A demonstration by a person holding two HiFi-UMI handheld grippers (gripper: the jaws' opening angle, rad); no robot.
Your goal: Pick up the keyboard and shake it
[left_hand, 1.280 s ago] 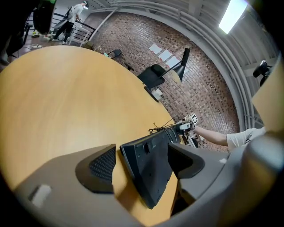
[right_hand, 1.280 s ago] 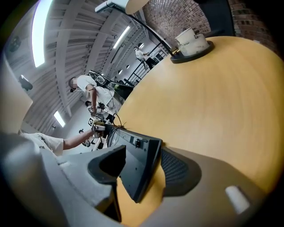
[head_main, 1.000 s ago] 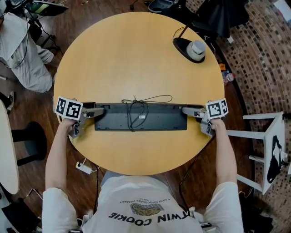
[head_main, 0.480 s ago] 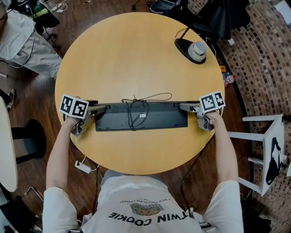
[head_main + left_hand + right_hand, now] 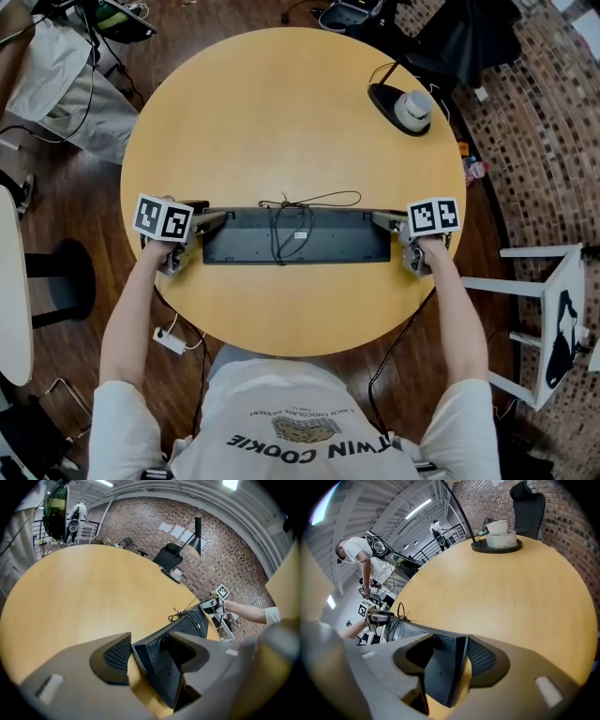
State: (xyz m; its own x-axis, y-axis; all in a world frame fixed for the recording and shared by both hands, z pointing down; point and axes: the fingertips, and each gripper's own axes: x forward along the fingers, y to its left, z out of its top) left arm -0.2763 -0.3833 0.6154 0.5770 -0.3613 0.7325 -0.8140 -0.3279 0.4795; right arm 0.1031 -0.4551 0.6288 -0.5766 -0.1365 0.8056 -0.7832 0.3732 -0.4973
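A black keyboard (image 5: 328,239) lies upside down across the near part of the round wooden table (image 5: 281,122), with its bundled cable (image 5: 281,220) on its back. My left gripper (image 5: 214,225) is at the keyboard's left end. Its jaws are closing, with that end between them and both pads against it (image 5: 159,667). At the right end, my right gripper (image 5: 382,223) is shut on the keyboard (image 5: 443,672), one pad on each face. Seen from both gripper views, the keyboard stands tilted, its far edge raised off the wood.
A black base with a white object (image 5: 410,105) sits at the table's far right. A white chair (image 5: 553,309) stands to the right of the table, and a white adapter (image 5: 172,344) lies on the floor at the near left. A person (image 5: 361,559) stands beyond the table.
Both grippers have drawn in a little on the keyboard's ends. The left jaws have narrowed onto it. The keyboard looks slimmer from above, tipped up.
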